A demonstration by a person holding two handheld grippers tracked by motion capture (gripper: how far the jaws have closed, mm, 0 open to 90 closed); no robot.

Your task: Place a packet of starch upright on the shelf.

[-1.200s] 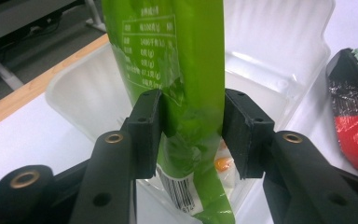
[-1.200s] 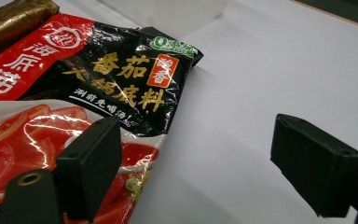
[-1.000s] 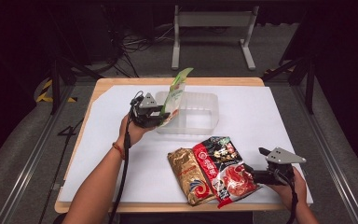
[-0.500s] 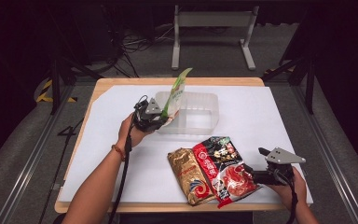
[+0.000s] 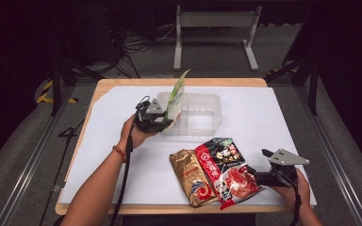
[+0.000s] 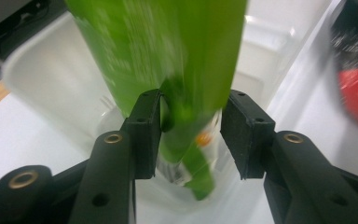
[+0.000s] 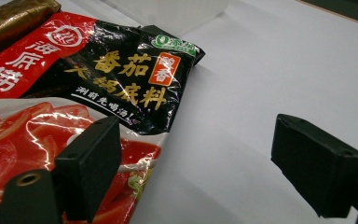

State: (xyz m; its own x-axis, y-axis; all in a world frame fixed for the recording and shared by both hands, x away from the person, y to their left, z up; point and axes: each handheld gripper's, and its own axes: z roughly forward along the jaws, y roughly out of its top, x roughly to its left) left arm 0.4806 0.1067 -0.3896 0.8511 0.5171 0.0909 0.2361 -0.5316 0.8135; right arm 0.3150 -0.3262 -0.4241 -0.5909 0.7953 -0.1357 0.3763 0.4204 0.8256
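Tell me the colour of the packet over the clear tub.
Green packet, best seen in the left gripper view.

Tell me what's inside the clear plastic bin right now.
The clear plastic bin holds the lower end of a green packet, standing between the left gripper's just-opening jaws. The packet hides the bin floor behind it.

3 food packets: one green packet (image 5: 176, 96) between the left gripper's jaws, one red-black packet (image 5: 226, 169) and one gold-brown packet (image 5: 191, 176) beside the right gripper. One clear plastic container (image 5: 202, 110).
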